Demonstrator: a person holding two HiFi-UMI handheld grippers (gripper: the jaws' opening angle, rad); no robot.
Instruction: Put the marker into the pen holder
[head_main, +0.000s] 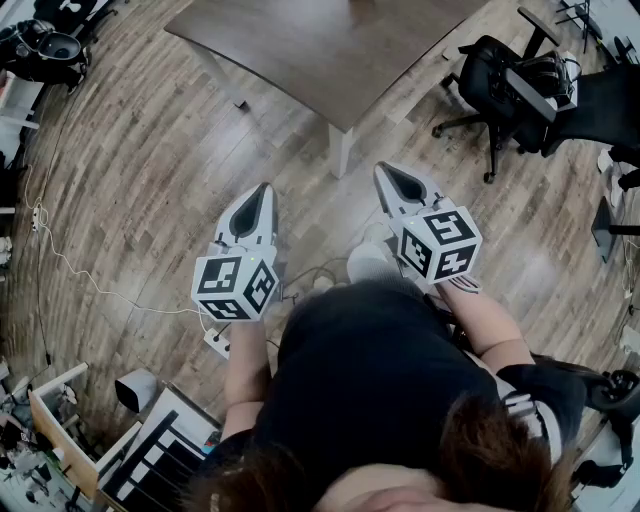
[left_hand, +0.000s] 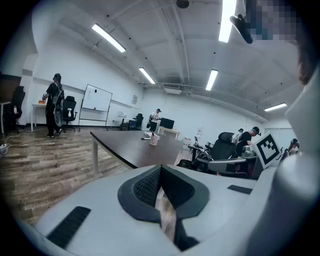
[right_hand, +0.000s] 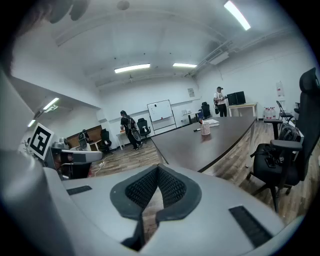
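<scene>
Lying flat on the dark table (left_hand: 131, 150), the marker (left_hand: 145, 138) sits just beside the pen holder (left_hand: 153, 139), at about nine o'clock of that small cup, with both toward the table's far end. It is too small here to tell which way its tip points.

From the left claw (left_hand: 160, 168) the marker shows near twelve o'clock, well apart and across most of the tabletop. In the right gripper view it shows near one o'clock of the right claw (right_hand: 158, 168), again far off. Neither marker nor holder appears in the head view, where only the table's near corner shows at twelve o'clock of both claws.

Both claws are pressed together with nothing between their ribbed pads. That probably suits the moment, since nothing is yet in reach to pinch. The person stands on the wooden floor (head_main: 130, 180), short of the table, with both claws held low in front of the body and aimed forward. I judge this to be a carrying pose for walking up. The task looks unstarted, as the marker is outside the holder. An office chair (head_main: 500, 90) stands at two o'clock of the right claw, clear of the straight path.
</scene>
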